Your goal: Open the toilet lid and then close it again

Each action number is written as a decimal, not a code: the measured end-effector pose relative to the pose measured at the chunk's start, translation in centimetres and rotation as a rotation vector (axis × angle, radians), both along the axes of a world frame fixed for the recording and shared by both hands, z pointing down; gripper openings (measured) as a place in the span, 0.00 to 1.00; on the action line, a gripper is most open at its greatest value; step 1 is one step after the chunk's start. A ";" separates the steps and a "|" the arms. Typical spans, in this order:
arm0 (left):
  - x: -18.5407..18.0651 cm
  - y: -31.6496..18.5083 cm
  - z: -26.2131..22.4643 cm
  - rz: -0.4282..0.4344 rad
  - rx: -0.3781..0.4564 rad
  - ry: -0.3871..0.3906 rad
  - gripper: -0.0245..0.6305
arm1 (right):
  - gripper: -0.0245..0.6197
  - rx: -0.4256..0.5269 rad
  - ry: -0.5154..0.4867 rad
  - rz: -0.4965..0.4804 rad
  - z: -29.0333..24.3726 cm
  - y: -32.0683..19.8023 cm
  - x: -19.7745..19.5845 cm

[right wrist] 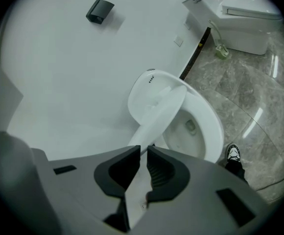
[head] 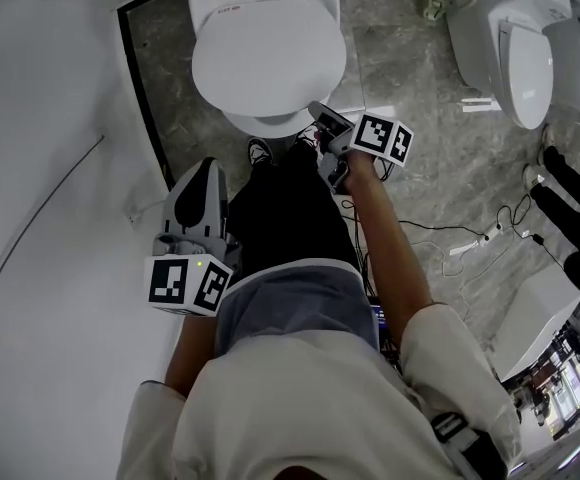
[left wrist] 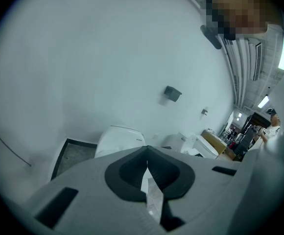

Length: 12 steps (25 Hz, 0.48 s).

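White toilet lid (head: 265, 63), part-raised in the right gripper (head: 322, 118).
Head view: the right gripper meets the front edge of the toilet (head: 270, 124); the left gripper (head: 202, 173) hangs well apart from it, beside the person's leg. Left gripper view: jaws together on nothing, toilet beyond them. Right gripper view: jaws clamped on the lid's front edge, lid tilted above the toilet's bowl (right wrist: 196, 124).

Only a tiny, illegible brand mark (head: 228, 10) on the toilet (head: 267, 68).
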<state>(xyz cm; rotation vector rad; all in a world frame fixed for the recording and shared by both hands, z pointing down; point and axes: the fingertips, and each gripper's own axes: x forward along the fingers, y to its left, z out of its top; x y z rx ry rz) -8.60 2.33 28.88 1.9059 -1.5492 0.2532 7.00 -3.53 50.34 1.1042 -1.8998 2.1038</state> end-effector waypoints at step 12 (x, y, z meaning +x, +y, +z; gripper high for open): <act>-0.2 -0.1 -1.5 -0.006 0.023 -0.002 0.05 | 0.10 0.050 -0.005 -0.005 -2.8 -2.5 -0.5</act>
